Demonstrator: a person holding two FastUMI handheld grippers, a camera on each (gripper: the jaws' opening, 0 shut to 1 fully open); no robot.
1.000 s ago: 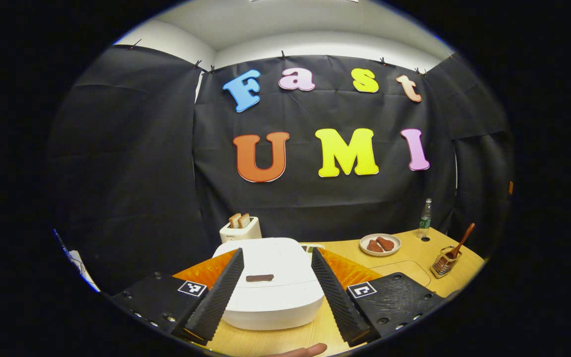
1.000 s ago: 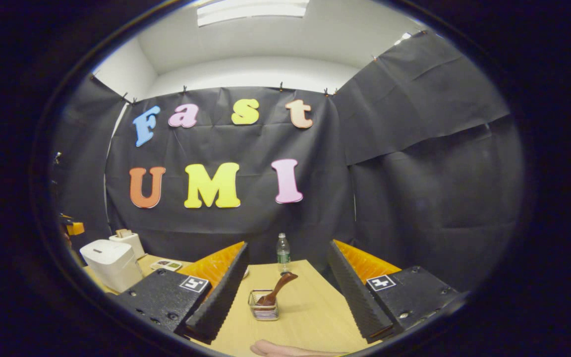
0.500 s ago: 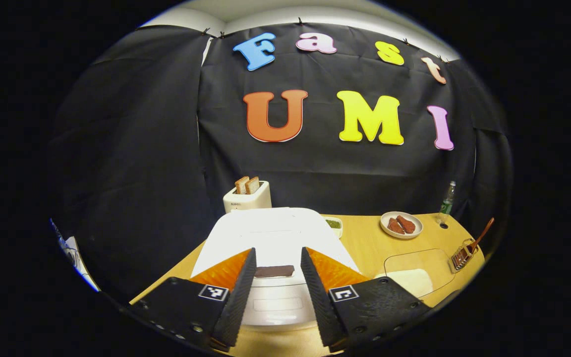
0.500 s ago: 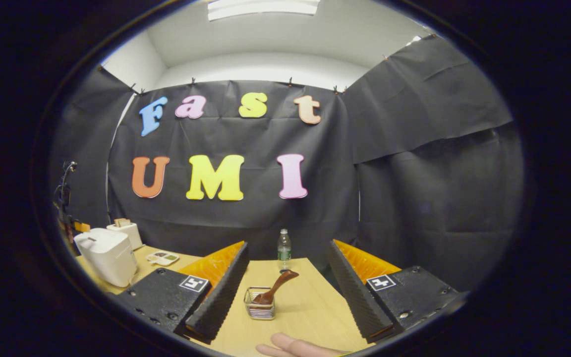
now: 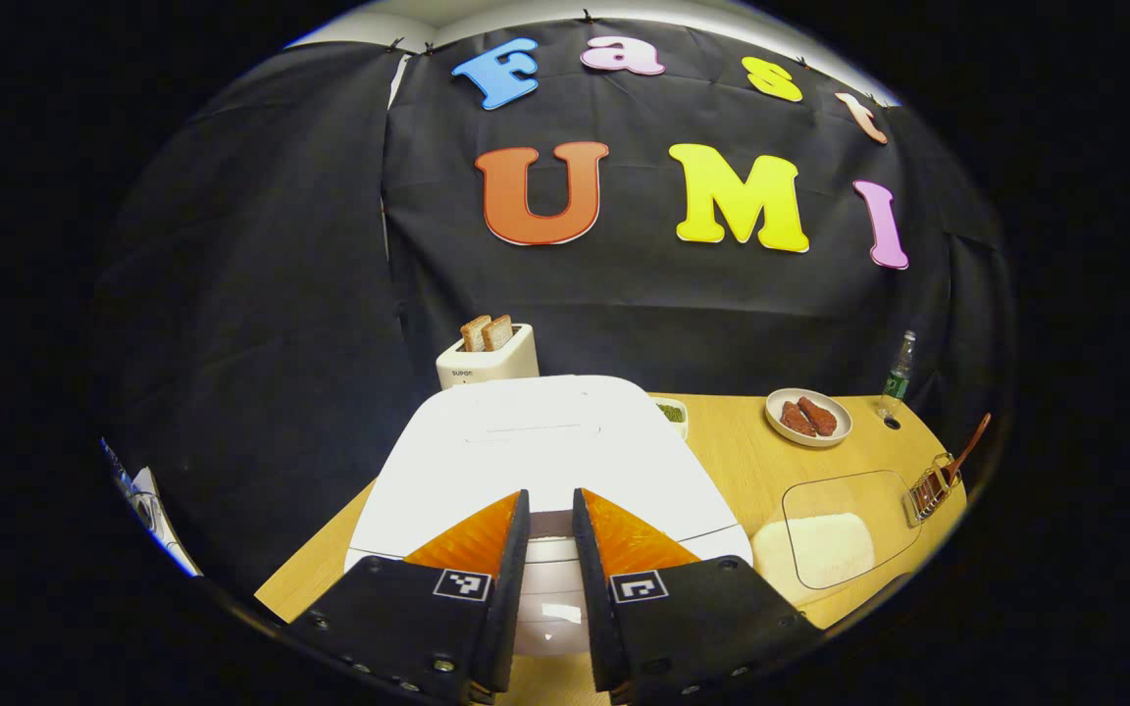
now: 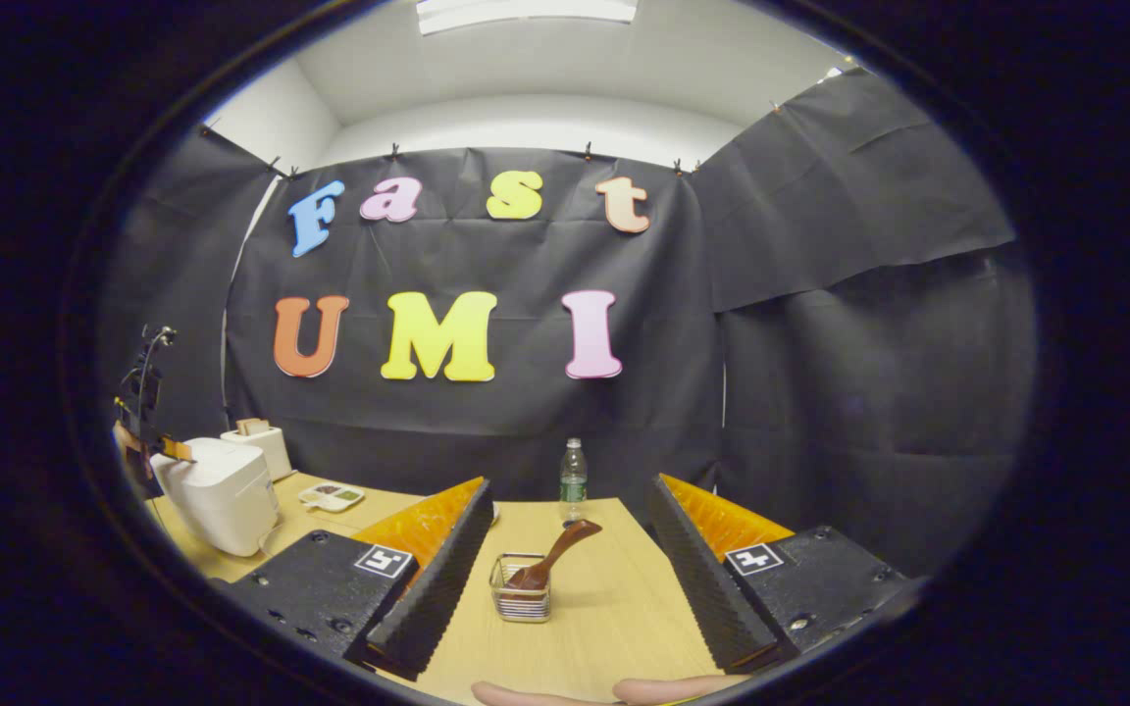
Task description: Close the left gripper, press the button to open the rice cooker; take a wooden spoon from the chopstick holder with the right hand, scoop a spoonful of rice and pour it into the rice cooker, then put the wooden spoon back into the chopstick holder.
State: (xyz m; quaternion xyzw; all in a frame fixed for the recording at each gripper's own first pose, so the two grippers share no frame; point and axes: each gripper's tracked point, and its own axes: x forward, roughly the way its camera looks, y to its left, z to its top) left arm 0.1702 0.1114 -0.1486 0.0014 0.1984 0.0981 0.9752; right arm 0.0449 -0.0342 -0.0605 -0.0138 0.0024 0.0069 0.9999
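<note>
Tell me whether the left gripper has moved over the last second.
Yes. The left gripper has closed in on the rice cooker, which now looms larger, and its fingers have narrowed toward the button.

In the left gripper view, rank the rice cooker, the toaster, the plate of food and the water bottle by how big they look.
1. rice cooker, by far, though it sits nearest the camera
2. toaster
3. plate of food
4. water bottle

The toaster and plate look close.
</note>
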